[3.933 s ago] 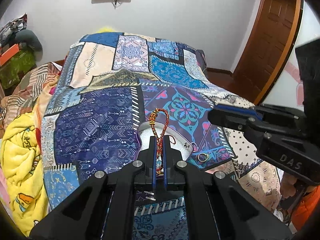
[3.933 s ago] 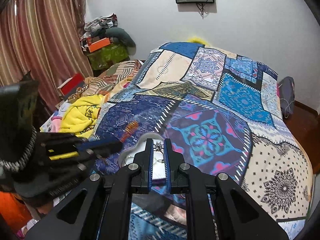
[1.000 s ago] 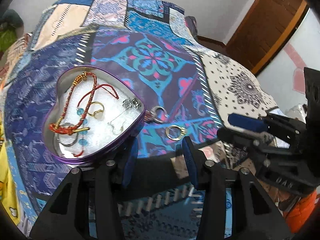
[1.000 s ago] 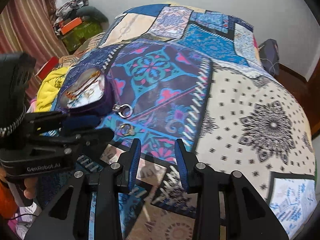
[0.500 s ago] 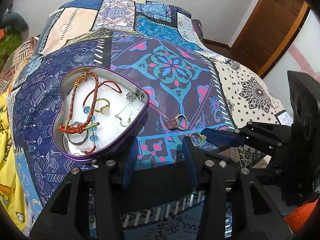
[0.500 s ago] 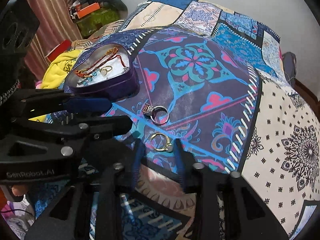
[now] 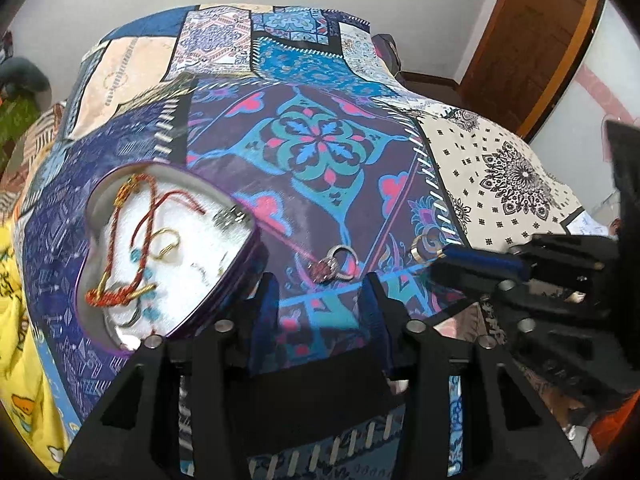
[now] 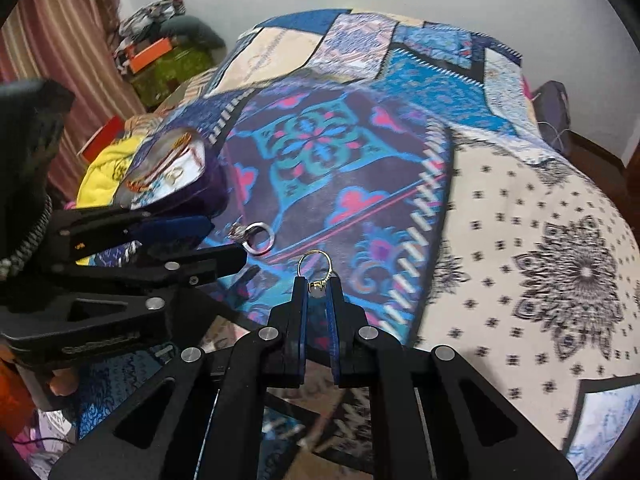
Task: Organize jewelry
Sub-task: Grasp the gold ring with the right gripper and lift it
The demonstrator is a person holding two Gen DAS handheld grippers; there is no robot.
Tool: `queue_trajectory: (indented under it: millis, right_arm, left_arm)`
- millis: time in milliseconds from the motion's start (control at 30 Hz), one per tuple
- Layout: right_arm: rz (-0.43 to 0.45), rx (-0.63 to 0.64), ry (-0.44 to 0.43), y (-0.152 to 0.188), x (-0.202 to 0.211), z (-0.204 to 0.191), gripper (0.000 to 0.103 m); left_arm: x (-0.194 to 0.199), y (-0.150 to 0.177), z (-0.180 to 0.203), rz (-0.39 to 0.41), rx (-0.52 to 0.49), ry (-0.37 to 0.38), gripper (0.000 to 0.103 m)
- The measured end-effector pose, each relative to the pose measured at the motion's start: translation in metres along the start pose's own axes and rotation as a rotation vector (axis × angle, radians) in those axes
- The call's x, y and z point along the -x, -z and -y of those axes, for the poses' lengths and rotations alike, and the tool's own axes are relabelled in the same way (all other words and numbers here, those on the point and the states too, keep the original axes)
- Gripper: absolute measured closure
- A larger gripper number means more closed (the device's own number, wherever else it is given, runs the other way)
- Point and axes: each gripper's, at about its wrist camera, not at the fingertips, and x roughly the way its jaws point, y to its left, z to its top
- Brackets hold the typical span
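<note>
We see a bed [image 7: 320,152] covered with a patchwork spread of blue, purple, pink and cream panels. Along its left side lies a yellow blanket [image 7: 16,352], and a brown wooden door [image 7: 532,40] stands in the far right corner of the left wrist view.

Our left gripper [image 7: 318,300] hangs over the near edge of the bed with its jaws released and nothing between them; they have just been closing a little. Just to its left sits a heart-shaped tin [image 7: 248,264] with a purple wall, lined in white and holding a red and gold cord bracelet [image 7: 120,240], a gold ring [image 7: 166,242] and some smaller pieces too blurred to name.

Our right gripper [image 8: 318,296] comes in from the right, and its jaws have just been closing: they are now clenched on the stone end of a slim gold ring [image 8: 315,266], whose band stands up above the tips, over the spread.

A silver ring with a reddish stone [image 7: 336,264] lies loose on the spread between the tin and the right gripper.
</note>
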Motion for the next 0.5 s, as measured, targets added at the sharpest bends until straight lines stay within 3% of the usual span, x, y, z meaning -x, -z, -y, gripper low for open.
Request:
queue_trajectory:
  millis: [67,200,500]
  right_arm:
    - [0.011,-0.012,0.003,-0.001,0.004,0.004,0.095]
    - [0.019,-0.02,0.008,-0.004,0.007,0.006,0.095]
    - [0.039,-0.025,-0.002,-0.008,0.015,0.004,0.095]
  left_arm:
    - [-0.004,-0.003,0.002,-0.001,-0.002,-0.006,0.076]
    - [-0.009,-0.007,0.002,0.001,0.016,0.012,0.089]
    - [0.009,-0.005,0.008,0.048,-0.008,-0.001,0.09]
